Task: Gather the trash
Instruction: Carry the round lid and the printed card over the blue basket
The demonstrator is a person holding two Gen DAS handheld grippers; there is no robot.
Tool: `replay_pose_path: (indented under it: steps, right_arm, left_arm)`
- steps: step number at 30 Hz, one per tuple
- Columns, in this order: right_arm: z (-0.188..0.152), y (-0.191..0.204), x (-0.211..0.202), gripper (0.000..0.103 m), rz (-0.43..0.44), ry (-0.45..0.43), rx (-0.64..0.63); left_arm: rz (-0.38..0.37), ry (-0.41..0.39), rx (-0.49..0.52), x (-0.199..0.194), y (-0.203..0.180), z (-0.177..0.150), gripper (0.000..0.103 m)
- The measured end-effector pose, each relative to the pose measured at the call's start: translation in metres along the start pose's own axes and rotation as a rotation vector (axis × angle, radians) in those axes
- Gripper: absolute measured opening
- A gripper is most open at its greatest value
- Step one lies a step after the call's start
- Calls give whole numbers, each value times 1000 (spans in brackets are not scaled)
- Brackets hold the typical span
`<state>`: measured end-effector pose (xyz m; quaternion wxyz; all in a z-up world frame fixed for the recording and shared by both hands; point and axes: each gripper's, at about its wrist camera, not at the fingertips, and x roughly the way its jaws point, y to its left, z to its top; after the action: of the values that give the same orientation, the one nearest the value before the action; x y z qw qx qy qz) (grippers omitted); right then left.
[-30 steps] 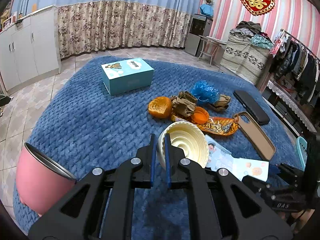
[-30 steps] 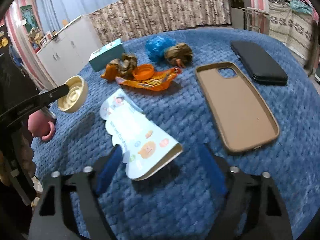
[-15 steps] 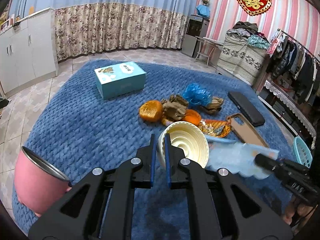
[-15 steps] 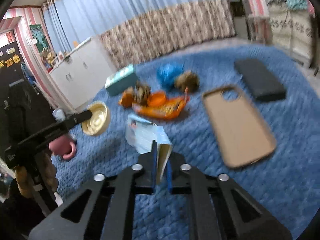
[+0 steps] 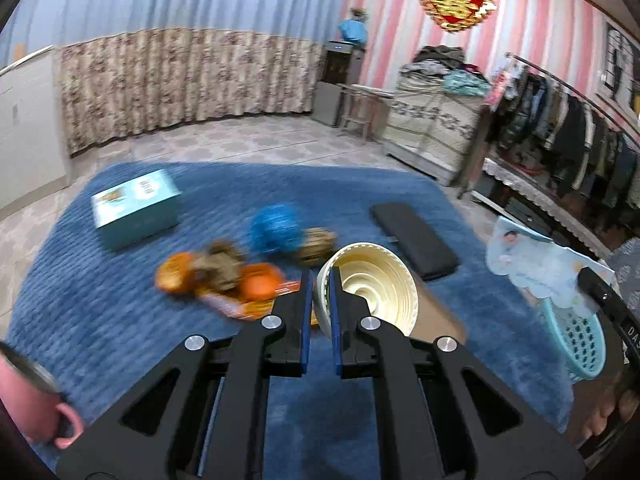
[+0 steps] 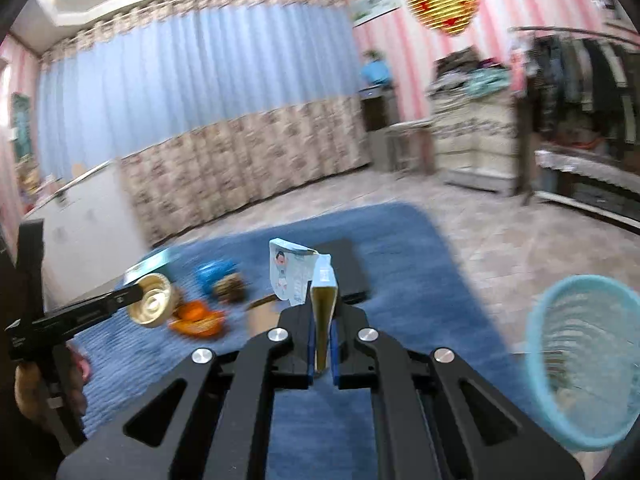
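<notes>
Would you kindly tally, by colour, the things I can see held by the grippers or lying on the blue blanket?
Cream: 1, the ridged cup held in the left gripper.
Light blue: 3, the paper packet held in the right gripper, the box, the crumpled bag.
Black: 1, the flat case.
Orange: 2 blurred pieces.
Total: 7.

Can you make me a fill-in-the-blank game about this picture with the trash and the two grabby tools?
1. The left tool is shut on the rim of a cream-colored ____.
2. The right tool is shut on a flattened paper ____ with a cartoon child on it.
3. The light blue basket sits to the ____ of the right tool in the right wrist view.
4. The teal box lies on a ____ blanket.

Missing words: bowl; package; right; blue
</notes>
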<state>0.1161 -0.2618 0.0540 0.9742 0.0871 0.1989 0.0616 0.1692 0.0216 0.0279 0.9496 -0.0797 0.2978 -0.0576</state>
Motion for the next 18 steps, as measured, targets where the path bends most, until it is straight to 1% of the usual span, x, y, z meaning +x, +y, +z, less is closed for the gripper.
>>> replay_pose_path:
  steps: [2, 4, 6, 10, 13, 18]
  right_arm:
    - [4, -23, -13, 6, -63, -24, 30]
    - [7, -44, -23, 6, -106, -44, 64]
    - [8, -67, -37, 6, -176, -62, 89]
    - [9, -105, -52, 6, -259, -94, 138]
    - [8, -125, -58, 6, -335, -93, 142]
    - [-1, -169, -72, 6, -424, -83, 204]
  left_arm:
    - [-39, -9, 26, 6, -24, 5, 7]
    - [-69, -13, 41, 10, -43, 8, 7]
    - [-112, -14, 63, 14, -68, 11, 7]
    - [-171, -20, 108, 22, -112, 14, 7]
    - [-218, -19, 137, 26, -145, 14, 7]
    - [-285, -8, 191, 36, -199, 9, 7]
